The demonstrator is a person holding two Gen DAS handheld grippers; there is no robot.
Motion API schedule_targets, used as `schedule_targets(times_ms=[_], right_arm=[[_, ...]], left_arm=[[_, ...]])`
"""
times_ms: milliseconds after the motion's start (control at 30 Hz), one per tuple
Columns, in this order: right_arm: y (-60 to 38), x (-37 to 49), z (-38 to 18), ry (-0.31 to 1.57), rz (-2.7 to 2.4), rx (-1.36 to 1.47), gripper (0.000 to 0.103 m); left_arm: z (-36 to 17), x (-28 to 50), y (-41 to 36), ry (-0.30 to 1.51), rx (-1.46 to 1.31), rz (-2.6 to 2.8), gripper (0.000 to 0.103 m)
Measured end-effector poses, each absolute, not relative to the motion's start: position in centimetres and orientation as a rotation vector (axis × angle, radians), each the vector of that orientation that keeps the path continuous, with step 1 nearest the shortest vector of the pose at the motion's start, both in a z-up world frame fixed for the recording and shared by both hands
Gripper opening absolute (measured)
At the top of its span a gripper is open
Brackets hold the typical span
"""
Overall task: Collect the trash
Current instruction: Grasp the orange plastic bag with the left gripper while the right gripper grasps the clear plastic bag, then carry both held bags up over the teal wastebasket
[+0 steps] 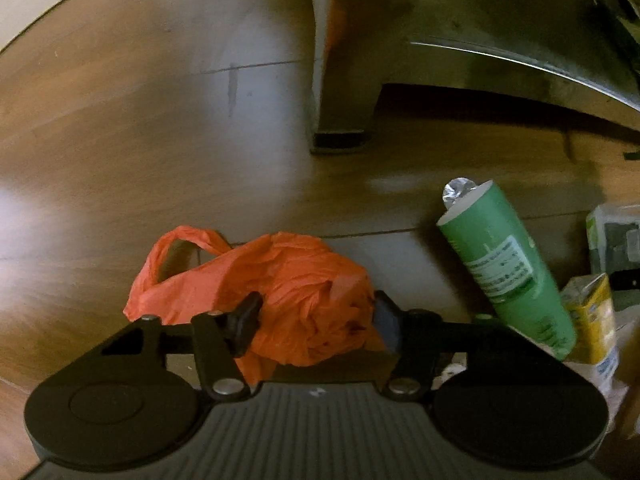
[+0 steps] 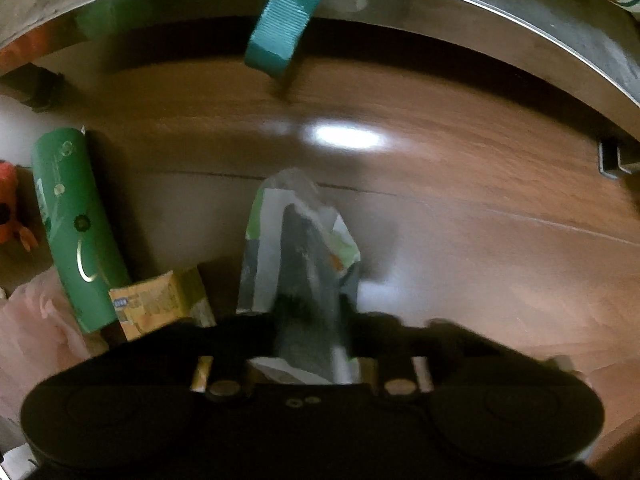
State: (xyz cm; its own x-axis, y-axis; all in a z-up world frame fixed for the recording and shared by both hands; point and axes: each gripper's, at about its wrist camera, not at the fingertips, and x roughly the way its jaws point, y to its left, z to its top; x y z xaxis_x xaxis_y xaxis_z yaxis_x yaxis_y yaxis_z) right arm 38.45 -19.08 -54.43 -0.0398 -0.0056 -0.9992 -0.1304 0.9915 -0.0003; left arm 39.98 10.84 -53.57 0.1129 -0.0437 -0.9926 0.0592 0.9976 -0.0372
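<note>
Dim, warm indoor light in both wrist views, with an orange-brown cast over the wooden floor (image 1: 120, 140). Pale sheen spread wide across the boards in the left view; one bright oval of glare (image 2: 344, 136) in the right, pointing to a lamp overhead. Deep shadow under the steel cabinet (image 2: 480, 12), thin highlights along its edges. Strong fisheye bending at the margins, straight edges bowed into arcs. Smeared by motion blur throughout the right view, the crumpled wrapper (image 2: 296, 240) soft and streaked. Sharper in the left view: folds of the orange plastic bag (image 1: 288, 280) and the green tube (image 1: 508, 264).
</note>
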Motion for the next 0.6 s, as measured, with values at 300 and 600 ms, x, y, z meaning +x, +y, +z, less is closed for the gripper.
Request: schedule_targets(times_ms=[300,600], right_arm=[[-19.5,37.1,-50.0,1.556,0.062,-0.076,0.003],[-20.4,35.3,-40.0,1.478,0.058,-0.002,0.003]], left_arm=[[-50.6,39.8,11.3,1.439,-0.056,-0.069,0.054],[-42.4,37.9,11.4,1.398,-0.036,-0.116,0.054]])
